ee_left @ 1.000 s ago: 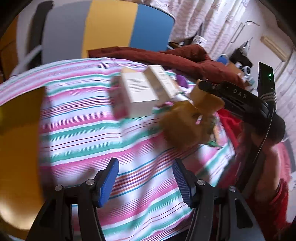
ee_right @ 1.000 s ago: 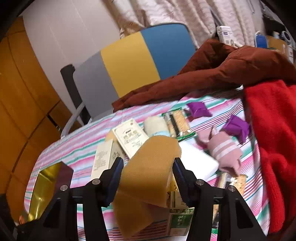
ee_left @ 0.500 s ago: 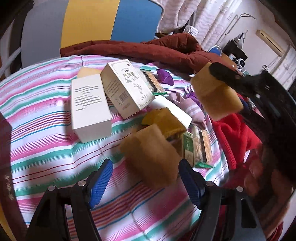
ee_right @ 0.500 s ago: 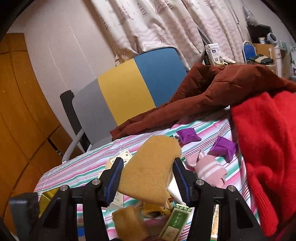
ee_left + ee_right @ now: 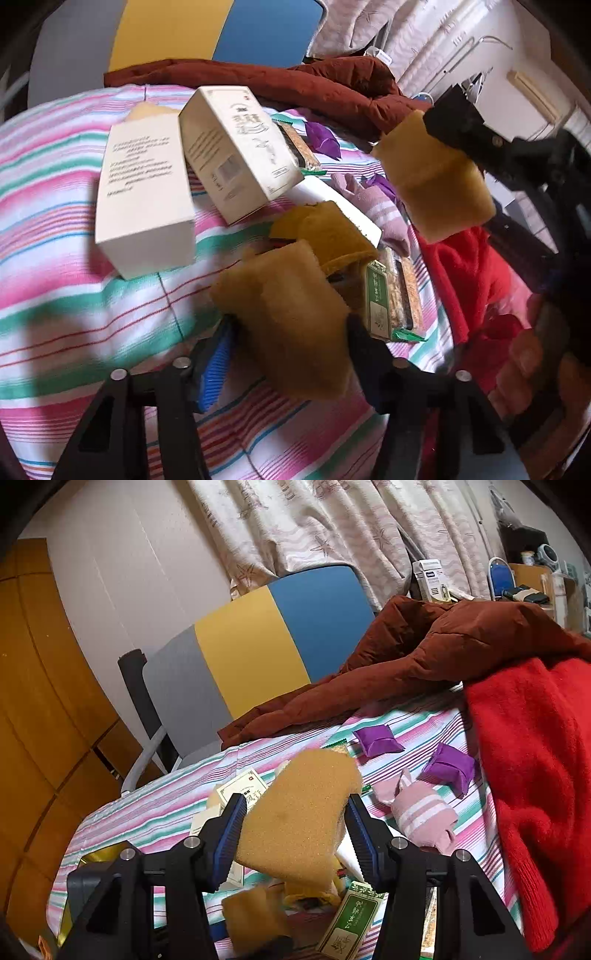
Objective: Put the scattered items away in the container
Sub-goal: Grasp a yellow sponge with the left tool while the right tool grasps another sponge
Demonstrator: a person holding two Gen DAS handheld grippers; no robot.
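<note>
Striped cloth [image 5: 74, 295] covers the desk, above which each hand-held gripper, left [image 5: 291, 354] and right [image 5: 295, 827], clamps a tan sponge, left's [image 5: 295, 317] and right's [image 5: 299, 812].

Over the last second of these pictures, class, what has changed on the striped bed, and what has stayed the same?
The left gripper moved forward over the striped cloth and its jaws now flank a tan sponge, a full grip unconfirmed. The right gripper rose, still clamping its own sponge. The white boxes, purple pouches and pink sock stayed put.

The boxes [image 5: 192, 177], snack packs [image 5: 391, 295] and socks [image 5: 421, 812] crowded the middle. The striped cloth [image 5: 74, 314] on the left lay bare.
</note>
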